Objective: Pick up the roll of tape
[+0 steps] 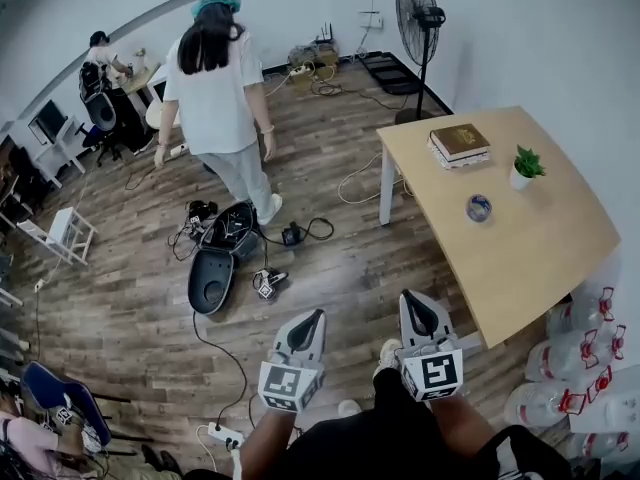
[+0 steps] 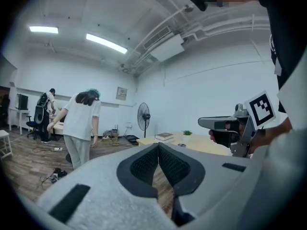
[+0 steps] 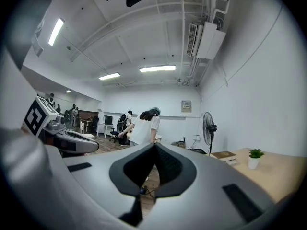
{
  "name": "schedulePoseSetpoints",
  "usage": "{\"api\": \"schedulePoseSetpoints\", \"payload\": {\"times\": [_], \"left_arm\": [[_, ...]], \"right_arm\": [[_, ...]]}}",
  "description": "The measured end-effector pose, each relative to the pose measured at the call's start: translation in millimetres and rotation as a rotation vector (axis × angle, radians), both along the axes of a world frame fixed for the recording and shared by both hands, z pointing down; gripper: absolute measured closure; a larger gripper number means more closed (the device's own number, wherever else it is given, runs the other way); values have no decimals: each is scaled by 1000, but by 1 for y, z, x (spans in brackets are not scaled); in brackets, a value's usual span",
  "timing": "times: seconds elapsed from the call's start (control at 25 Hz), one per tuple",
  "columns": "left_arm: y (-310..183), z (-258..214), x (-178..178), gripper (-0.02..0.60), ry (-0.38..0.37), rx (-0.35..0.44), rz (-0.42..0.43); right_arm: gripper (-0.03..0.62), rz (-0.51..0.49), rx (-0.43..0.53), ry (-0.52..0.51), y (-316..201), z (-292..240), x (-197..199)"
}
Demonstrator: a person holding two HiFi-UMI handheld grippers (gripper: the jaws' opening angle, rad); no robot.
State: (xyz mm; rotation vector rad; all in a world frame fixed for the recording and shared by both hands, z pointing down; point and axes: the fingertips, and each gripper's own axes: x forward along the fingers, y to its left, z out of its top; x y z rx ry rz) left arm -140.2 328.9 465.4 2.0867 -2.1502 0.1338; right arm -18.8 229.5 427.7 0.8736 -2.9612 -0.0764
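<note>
The roll of tape (image 1: 478,208) lies flat on the light wooden table (image 1: 540,258), in its middle, and looks dark with a bluish centre. In the left gripper view the roll of tape (image 2: 182,145) is a small dark spot on the far tabletop. My left gripper (image 1: 312,317) hangs over the wooden floor, well short of the table, with its jaws shut and empty. My right gripper (image 1: 412,297) is beside it, near the table's front corner, also shut with nothing in it. Both point roughly level. The pads meet in each gripper view (image 2: 158,145) (image 3: 154,145).
A stack of books (image 1: 460,143) and a small potted plant (image 1: 525,166) stand at the table's far end. A standing fan (image 1: 420,18) is behind it. A person (image 1: 215,88) walks on the floor near an open black case (image 1: 215,263) and cables. Water bottles (image 1: 580,368) are at the right.
</note>
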Motion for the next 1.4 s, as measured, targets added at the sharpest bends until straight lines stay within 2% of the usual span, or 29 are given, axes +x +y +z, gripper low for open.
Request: {"api": "schedulePoseSetpoints", "payload": {"times": [0.16,0.36,0.76,1.16,1.32,1.4], "left_arm": [[-50,-6,-11,577,0,9,8],[-118,-4,-16,577,2,-1,24],[-240,2,-17,577,3,-32,31],[-320,8,-3,577,-17,-59,86],[-348,13,-6,577,-3,-73,110],[-367,19,-8,577,2,-83,135]], "right_arm": [[600,4,10,-18,-48,-7,-11],[601,-6,-24,-8,-116,2,-21],[600,4,-43,13,-240,8,-15],[600,78,-86,-9,-324,16,8],[600,84,-25,34,-347,13,8],[600,104,-23,24,-359,12,10]]}}
